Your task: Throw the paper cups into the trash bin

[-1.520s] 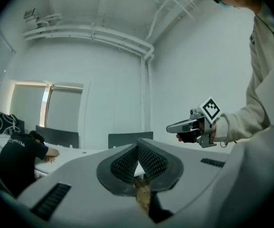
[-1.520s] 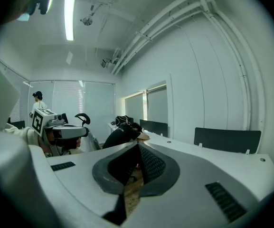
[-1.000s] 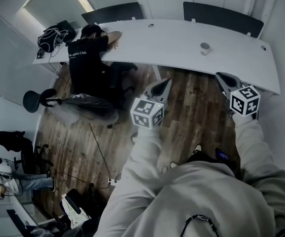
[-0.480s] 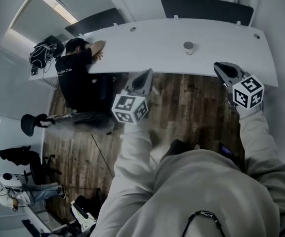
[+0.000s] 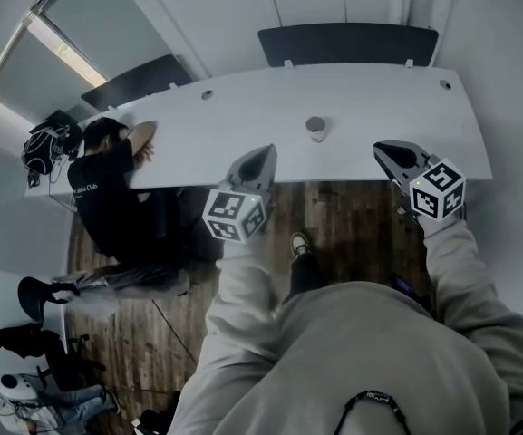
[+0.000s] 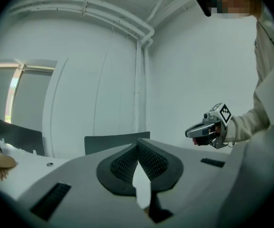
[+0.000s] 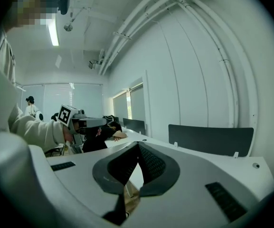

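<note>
Left tool (image 5: 263, 152): in the left gripper view I read the jaws as brought together at the tips, with nothing held between them. In the head view it points toward the near edge of the bench.
Right tool (image 5: 384, 149): in the right gripper view I read the jaws as fully closed tip to tip and empty. In the head view it also points at the near edge of the bench, well apart from the left tool.
Paper cup (image 5: 315, 127): I see it standing upright on the bench, just in from the near edge. In the head view it lies ahead of the two tools and between them, touched by neither.
Bench (image 5: 388, 107): a long white top spanning the head view, bare round the paper cup.
Chairs (image 5: 347, 43): I see dark backs lined up at the far side of the bench, against the wall.
Seated person (image 5: 107, 184): in a dark shirt, slumped forward onto the left end of the bench, one arm up on the top.
Backpack (image 5: 48, 148): on the far left end of the bench, beside the seated person.
Floor (image 5: 356, 220): dark wood planks beneath both tools.
</note>
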### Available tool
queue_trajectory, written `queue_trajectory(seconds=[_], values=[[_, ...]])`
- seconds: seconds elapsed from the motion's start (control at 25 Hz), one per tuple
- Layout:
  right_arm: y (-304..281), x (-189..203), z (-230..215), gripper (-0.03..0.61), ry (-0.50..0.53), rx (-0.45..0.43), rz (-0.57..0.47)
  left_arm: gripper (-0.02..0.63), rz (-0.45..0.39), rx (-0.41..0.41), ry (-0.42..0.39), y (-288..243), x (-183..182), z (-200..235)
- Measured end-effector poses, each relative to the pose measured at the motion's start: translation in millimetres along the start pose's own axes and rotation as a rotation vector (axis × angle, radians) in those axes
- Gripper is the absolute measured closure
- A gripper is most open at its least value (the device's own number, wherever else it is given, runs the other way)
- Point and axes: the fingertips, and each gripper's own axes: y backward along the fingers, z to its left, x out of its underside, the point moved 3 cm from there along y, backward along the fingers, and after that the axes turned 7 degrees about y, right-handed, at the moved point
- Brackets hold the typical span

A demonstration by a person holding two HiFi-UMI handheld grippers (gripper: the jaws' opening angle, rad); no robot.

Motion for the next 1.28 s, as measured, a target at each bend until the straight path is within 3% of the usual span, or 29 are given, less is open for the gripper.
queue_trajectory(seconds=[0.16,0.44,0.68,1.0,1.28], values=[[-53.0,-4.1,-33.5,0.56,0.0,0.012,0.034,0.624,-0.006,0.031,0.035,-49.8,-5.7,50.3],[-147.9,-27.5,-84.0,0.56,-0.014,0.041,0.054,0.624,-0.002,0.073,0.02,-119.0,-32.4,136.8],[-213.0,-37.3,-132.0,0.56,-0.027,0.113,0.071,0.624,0.081,0.144,-0.036,-184.5,-6.9,201.3],[-257.6,-56.9,-187.6,0.56,0.006,0.165,0.051,0.624,0.014,0.206,0.006,-234.1,-48.1,229.4],[-283.9,-76.3,-200.7,0.56,0.049,0.104,0.035,0.624,0.032,0.2,0.024,-248.1,-53.1,235.1]])
